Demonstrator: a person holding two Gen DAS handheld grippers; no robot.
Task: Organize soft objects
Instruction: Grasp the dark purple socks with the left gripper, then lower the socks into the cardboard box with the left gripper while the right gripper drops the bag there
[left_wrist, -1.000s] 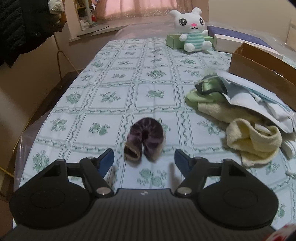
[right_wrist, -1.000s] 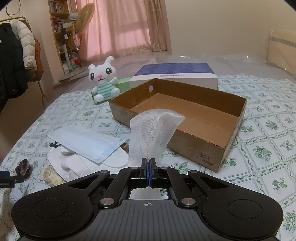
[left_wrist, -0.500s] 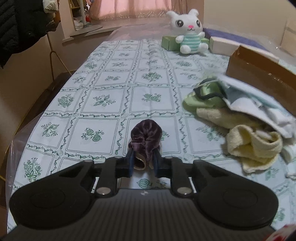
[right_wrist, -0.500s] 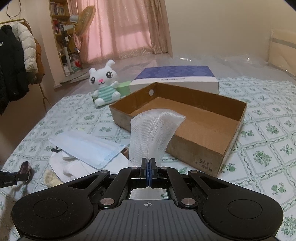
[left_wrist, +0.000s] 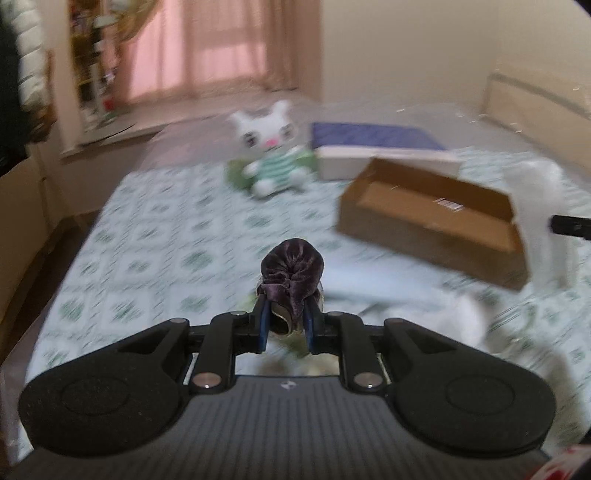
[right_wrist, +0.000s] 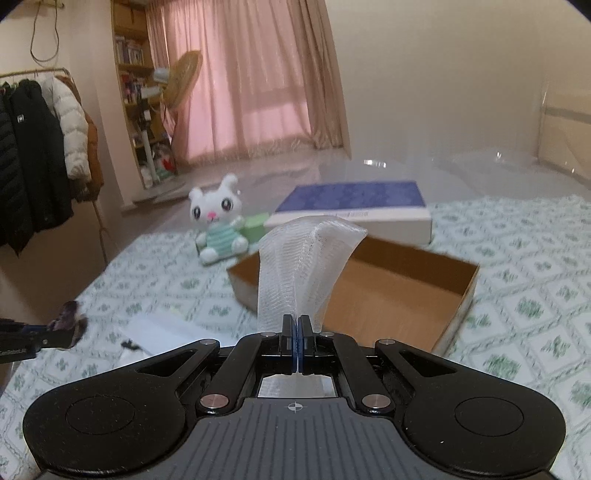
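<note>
Velvet, dark purple and bunched: the scrunchie (left_wrist: 291, 275) sits pinched between the blue pads of my left gripper (left_wrist: 285, 322), lifted clear of the green-patterned tablecloth (left_wrist: 155, 243), which shows blurred beneath it. White mesh cloth (right_wrist: 304, 267) stands up from my right gripper (right_wrist: 296, 332), whose jaws are pressed together on its lower edge, the fabric fanning upward in front of the open cardboard box (right_wrist: 388, 295). From the right wrist view, my left gripper appears at the far left edge, low over the table, the scrunchie in its tips. Behind the cardboard box lies a flat blue-topped box (right_wrist: 354, 206); just to its left a white plush rabbit (right_wrist: 219, 225) in a striped green shirt sits on the tablecloth beside a small green box (right_wrist: 255, 232). White cloths (left_wrist: 461, 317) lie on the table near the cardboard box, too blurred to tell apart. Pink curtains (right_wrist: 251, 92) hang at the window beyond.
</note>
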